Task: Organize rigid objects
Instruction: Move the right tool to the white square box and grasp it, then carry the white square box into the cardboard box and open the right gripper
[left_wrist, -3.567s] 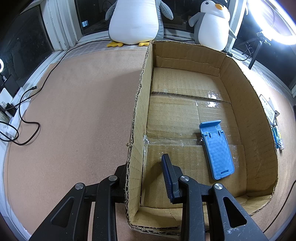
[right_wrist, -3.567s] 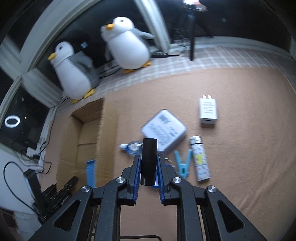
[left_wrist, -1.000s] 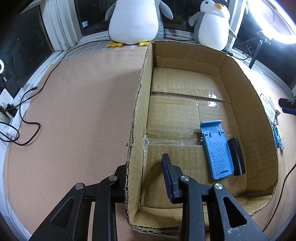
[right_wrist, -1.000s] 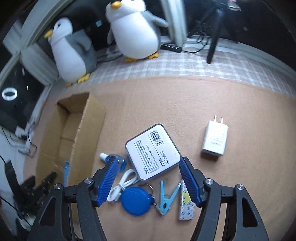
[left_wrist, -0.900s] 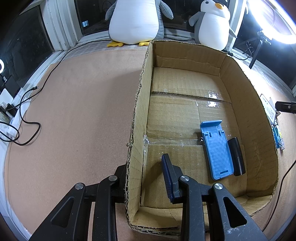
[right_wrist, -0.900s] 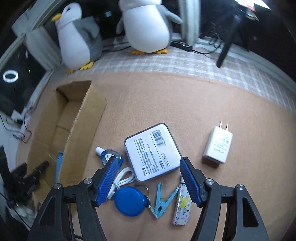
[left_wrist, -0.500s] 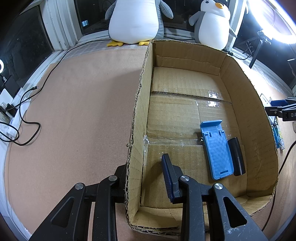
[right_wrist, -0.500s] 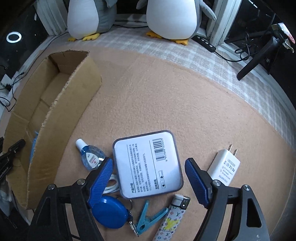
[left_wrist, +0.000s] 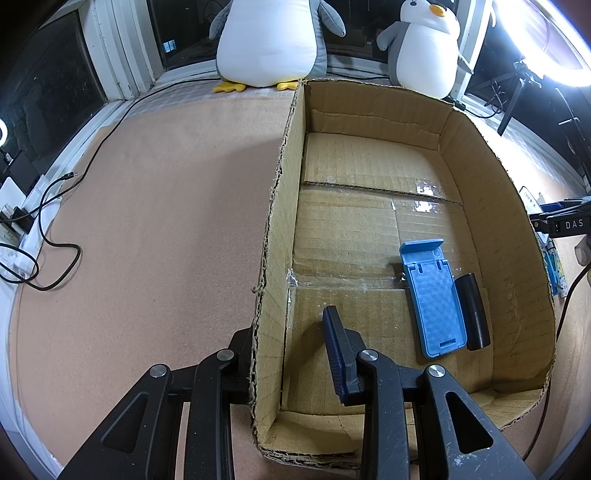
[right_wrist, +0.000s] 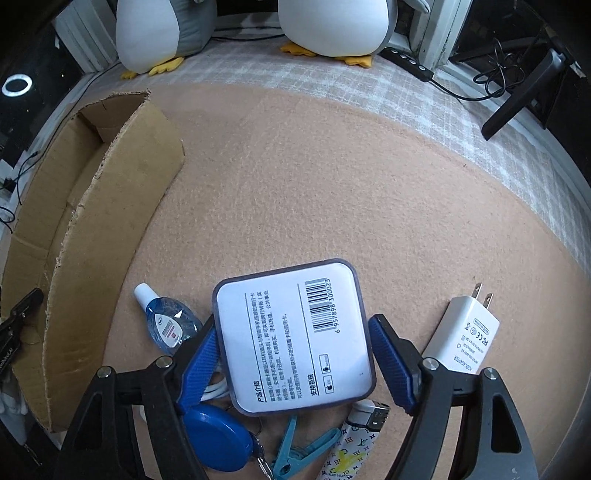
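Observation:
An open cardboard box (left_wrist: 284, 184) holds a blue phone stand (left_wrist: 432, 291) and, touching its right side, a black cylinder (left_wrist: 472, 310). My left gripper (left_wrist: 286, 325) is open and straddles the box's left wall, one finger outside and one inside. My right gripper (right_wrist: 291, 328) is open low over a white square case (right_wrist: 291, 332) with a barcode label. Its blue pads (right_wrist: 201, 362) stand close on either side of the case. Around the case lie a white charger (right_wrist: 465, 332), a small sanitizer bottle (right_wrist: 166, 321), a blue round reel (right_wrist: 218, 439), a blue peg (right_wrist: 303, 450) and a patterned lighter (right_wrist: 354, 450).
The box (right_wrist: 110, 206) stands left of the loose items on a tan felt mat. Two plush penguins (left_wrist: 266, 40) sit at the far edge. A white cable (right_wrist: 214, 387) lies under the right gripper's left finger. Black cables (left_wrist: 48, 229) trail at the far left. A lamp stand (right_wrist: 517, 99) stands back right.
The right gripper, shut on the black cylinder 3.6 s ago, has let it go into the box, opened, and come down around the white case. The left gripper has not moved.

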